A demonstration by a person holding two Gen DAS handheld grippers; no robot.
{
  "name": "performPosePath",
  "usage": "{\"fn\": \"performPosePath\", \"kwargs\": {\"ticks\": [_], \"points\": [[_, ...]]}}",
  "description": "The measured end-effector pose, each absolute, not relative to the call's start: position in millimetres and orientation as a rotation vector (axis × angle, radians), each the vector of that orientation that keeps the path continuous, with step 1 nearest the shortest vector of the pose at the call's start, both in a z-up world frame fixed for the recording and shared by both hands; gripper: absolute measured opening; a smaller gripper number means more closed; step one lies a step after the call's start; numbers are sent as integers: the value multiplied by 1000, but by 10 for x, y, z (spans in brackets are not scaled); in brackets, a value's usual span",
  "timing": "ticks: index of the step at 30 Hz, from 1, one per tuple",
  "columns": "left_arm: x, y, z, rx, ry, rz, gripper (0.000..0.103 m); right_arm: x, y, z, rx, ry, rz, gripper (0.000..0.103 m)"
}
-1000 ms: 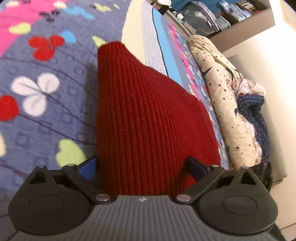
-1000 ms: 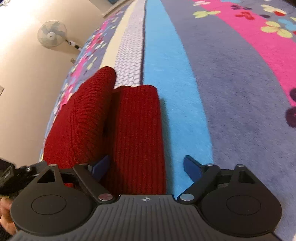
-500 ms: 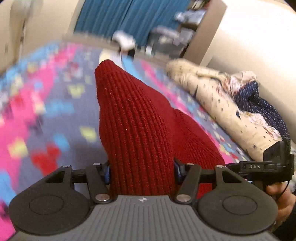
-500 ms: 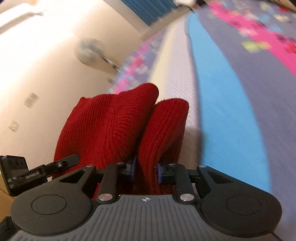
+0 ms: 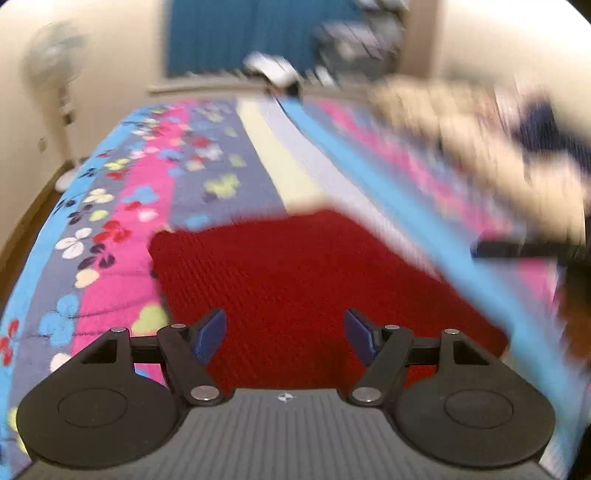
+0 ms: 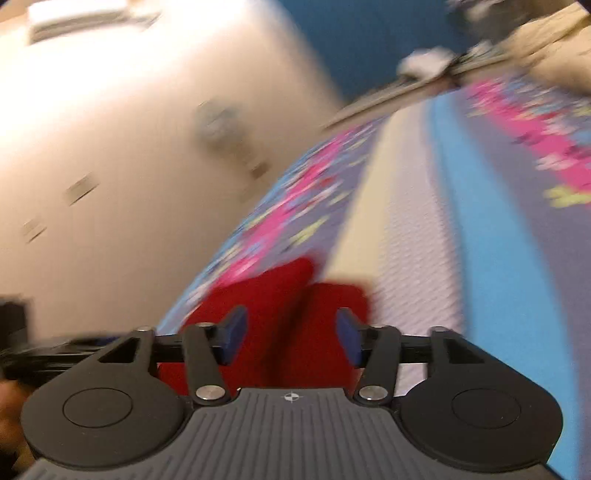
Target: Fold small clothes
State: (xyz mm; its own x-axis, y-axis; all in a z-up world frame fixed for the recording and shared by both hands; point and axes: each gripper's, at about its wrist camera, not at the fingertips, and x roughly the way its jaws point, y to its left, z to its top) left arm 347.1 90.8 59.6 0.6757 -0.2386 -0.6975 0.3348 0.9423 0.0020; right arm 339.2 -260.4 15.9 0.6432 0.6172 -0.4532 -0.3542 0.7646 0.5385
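Observation:
A red knitted garment (image 5: pixel 295 280) lies flat on the patterned bedspread (image 5: pixel 155 192). My left gripper (image 5: pixel 286 334) is open just above its near edge and holds nothing. In the right wrist view the same red garment (image 6: pixel 291 317) lies below my right gripper (image 6: pixel 288 338), which is open and empty. Both views are blurred by motion. The other gripper shows dimly at the right edge of the left wrist view (image 5: pixel 524 247).
A pile of cream and dark blue clothes (image 5: pixel 480 136) lies along the right side of the bed. A standing fan (image 5: pixel 55 74) is by the left wall. A blue curtain (image 5: pixel 258 33) hangs behind the bed.
Both grippers were shut on the raised red garment half a second ago. Now both are open and the garment lies flat on the bed. Both cameras have swung upward.

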Motion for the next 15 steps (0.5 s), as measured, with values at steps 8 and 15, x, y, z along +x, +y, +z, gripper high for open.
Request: {"fn": "performPosePath", "kwargs": {"ticks": [8,15], "points": [[3027,676,551,228,709,-315,81,3297,-2245,-125,237,899,574,17],[2988,598,356,233,875,-289,76,3005,-2263,-158,196,1013,568,16]]}}
